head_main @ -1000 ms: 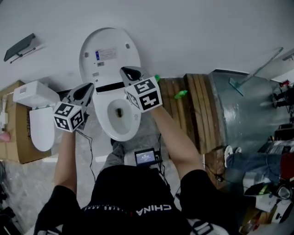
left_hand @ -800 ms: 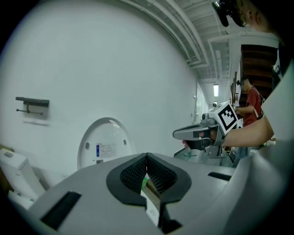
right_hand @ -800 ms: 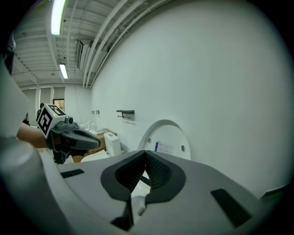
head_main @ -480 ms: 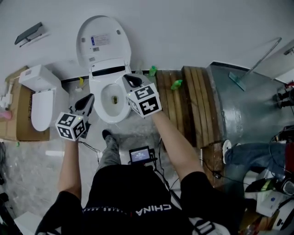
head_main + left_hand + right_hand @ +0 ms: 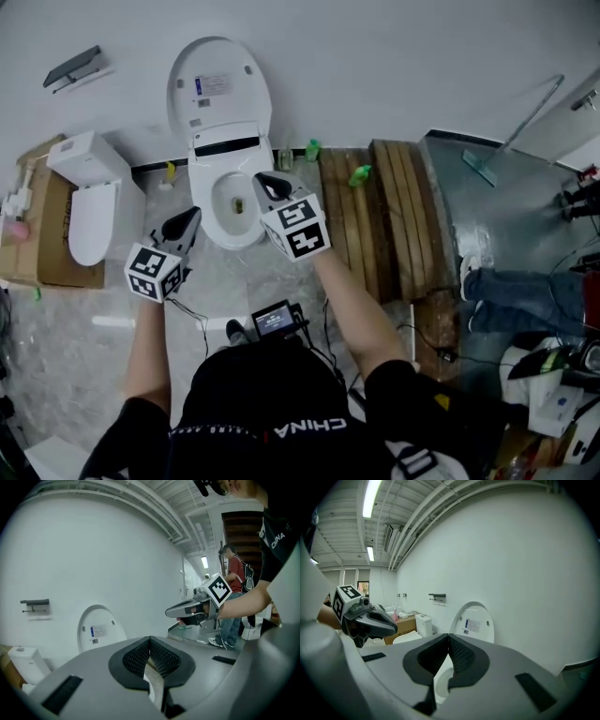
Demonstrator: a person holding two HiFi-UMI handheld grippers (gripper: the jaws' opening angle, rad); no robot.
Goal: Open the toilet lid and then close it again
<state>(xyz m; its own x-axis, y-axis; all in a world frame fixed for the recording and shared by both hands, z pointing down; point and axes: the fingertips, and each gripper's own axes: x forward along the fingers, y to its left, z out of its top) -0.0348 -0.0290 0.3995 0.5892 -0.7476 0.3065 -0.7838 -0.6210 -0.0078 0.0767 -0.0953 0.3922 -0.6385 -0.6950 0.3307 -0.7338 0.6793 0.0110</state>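
Head view: lid [image 5: 218, 86] stands upright against the wall, behind the bowl [image 5: 228, 228]. Left claw [image 5: 191, 216] sits just left of the bowl, right claw [image 5: 263, 179] by its right rim; both are closed and empty.

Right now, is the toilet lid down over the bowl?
No, the toilet lid stands raised against the wall, leaving the bowl uncovered.

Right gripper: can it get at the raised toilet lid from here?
Probably yes. The lid stands raised by the wall, and only the open bowl lies between it and the right gripper. Nothing blocks the way, but the gripper hangs short of it, jaws together.
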